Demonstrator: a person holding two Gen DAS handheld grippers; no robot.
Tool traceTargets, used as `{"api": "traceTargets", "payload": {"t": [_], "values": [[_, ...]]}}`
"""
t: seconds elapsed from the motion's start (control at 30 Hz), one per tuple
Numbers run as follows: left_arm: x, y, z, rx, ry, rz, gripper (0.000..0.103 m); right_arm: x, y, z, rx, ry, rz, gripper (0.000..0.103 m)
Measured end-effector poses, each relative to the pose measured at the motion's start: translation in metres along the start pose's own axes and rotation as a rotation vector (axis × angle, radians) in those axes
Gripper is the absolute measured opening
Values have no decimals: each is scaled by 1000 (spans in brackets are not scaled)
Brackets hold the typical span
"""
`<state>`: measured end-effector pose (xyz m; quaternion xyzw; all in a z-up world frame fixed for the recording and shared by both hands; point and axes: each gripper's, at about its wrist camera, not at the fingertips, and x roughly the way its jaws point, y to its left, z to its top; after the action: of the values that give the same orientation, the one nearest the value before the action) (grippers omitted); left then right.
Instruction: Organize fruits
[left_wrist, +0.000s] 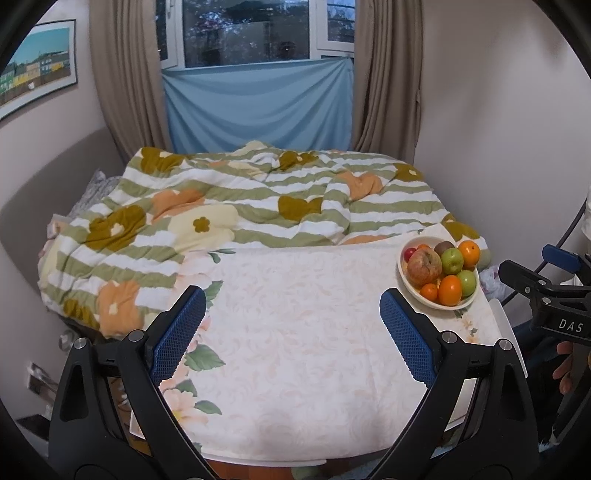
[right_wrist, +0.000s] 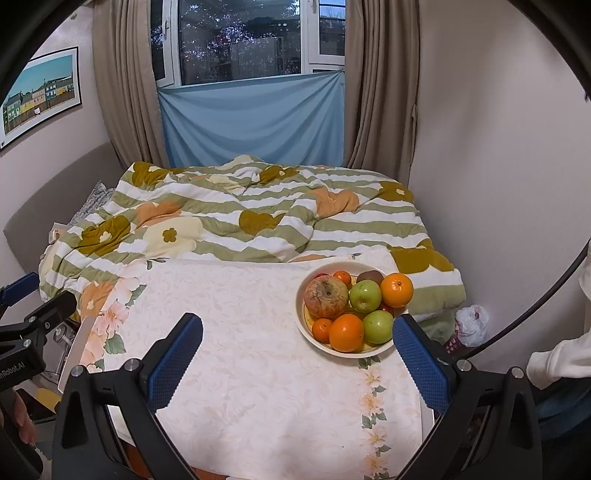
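A cream bowl (right_wrist: 306, 332) (left_wrist: 410, 286) stands at the far right of the table, full of fruit. In it lie a big red-yellow apple (right_wrist: 327, 297) (left_wrist: 424, 266), two green apples (right_wrist: 365, 295), several oranges (right_wrist: 397, 290) (left_wrist: 450, 290), a kiwi (right_wrist: 370, 276) and something small and red. My right gripper (right_wrist: 297, 332) hovers open over the table, its right finger (right_wrist: 421, 365) just beside the bowl's near right rim. My left gripper (left_wrist: 292, 304) is open above the middle of the table, left of the bowl. Both hold nothing.
The table wears a pale floral cloth (right_wrist: 258, 369) (left_wrist: 295, 350). Behind it a bed carries a striped flowered quilt (right_wrist: 240, 218) (left_wrist: 221, 206). Curtains and a window close the far wall. A white plastic bag (right_wrist: 471, 325) lies on the floor at right. A sleeve (right_wrist: 554, 362) shows at the right edge.
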<state>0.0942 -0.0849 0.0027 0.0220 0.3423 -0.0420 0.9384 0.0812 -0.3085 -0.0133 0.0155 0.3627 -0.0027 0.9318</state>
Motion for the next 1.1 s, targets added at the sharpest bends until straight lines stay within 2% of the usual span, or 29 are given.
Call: {"api": "traceTargets", "payload": {"t": [1.0,1.1], "values": [[-2,5,-1,-7,-8,-1,102,0,1,0,-1,0,2,102],[-2,2,-2,6,-6,16,103,1,0,0,-1,-1,3,102]]}}
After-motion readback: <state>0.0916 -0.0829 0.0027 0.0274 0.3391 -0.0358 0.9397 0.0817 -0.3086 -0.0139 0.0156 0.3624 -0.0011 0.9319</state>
